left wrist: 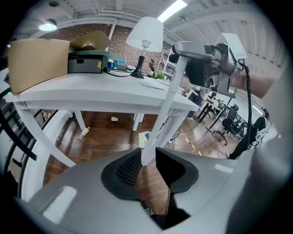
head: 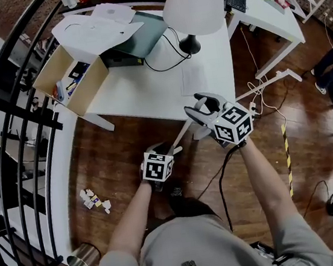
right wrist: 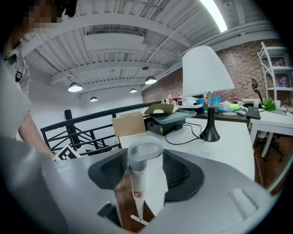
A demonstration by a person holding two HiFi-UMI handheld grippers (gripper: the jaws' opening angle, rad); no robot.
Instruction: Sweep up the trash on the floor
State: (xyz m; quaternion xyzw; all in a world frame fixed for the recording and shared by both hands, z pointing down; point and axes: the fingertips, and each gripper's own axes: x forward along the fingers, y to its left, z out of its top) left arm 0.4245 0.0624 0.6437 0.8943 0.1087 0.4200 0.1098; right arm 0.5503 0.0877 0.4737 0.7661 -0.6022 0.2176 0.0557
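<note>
wood floor [head: 111, 167] bears trash [head: 94, 199]: small white crumpled scraps.

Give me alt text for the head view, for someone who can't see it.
A person, seen from above, holds a white handle that runs from the left claw up to the right claw, in front of a white table. On the wood floor at left lies paper trash, near a metal bin.
</note>
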